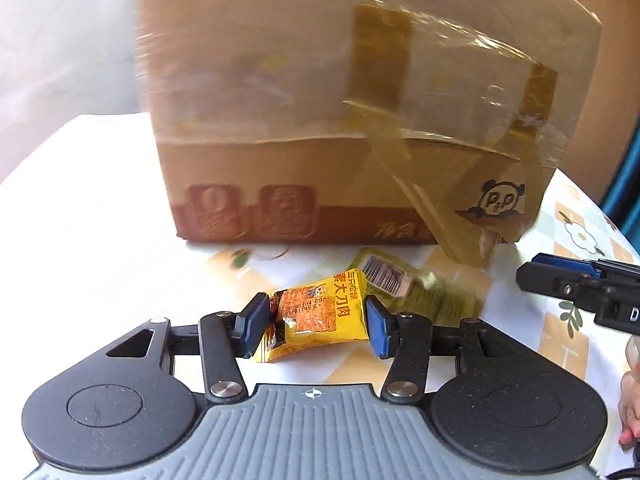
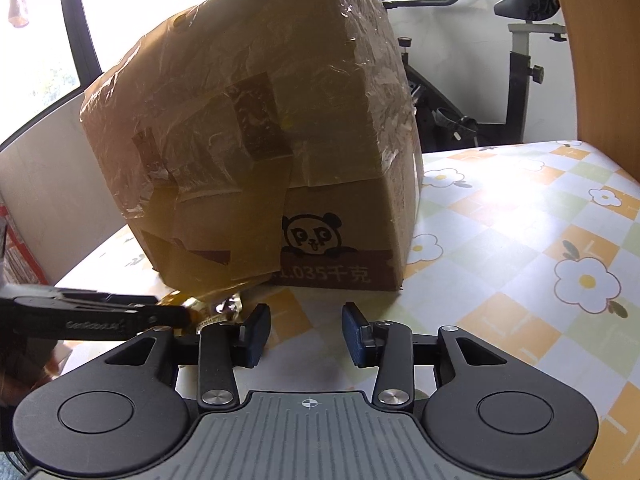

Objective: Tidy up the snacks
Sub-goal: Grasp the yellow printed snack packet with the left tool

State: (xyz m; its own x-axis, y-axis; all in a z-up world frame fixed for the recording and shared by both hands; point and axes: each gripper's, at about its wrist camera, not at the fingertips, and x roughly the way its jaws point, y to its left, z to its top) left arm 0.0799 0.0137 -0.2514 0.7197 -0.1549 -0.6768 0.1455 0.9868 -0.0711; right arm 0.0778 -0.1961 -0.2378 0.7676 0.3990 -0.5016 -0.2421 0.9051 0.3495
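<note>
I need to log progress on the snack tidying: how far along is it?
Early on, it seems. Done: nothing visibly sorted yet; the taped cardboard box hides its contents. In hand: the left gripper pinches a yellow snack packet just above the flowered tablecloth. Left: a second packet lies behind it; the right gripper is open and empty.

The yellow snack packet [image 1: 316,320] bears "三只松鼠" and "素大刀肉"; its stamped date code is not clearly legible. The cardboard box [image 2: 256,140] reads "1.035千克" beside a panda emblem; the left gripper [image 2: 176,316] carries "GenRobot.AI".
</note>
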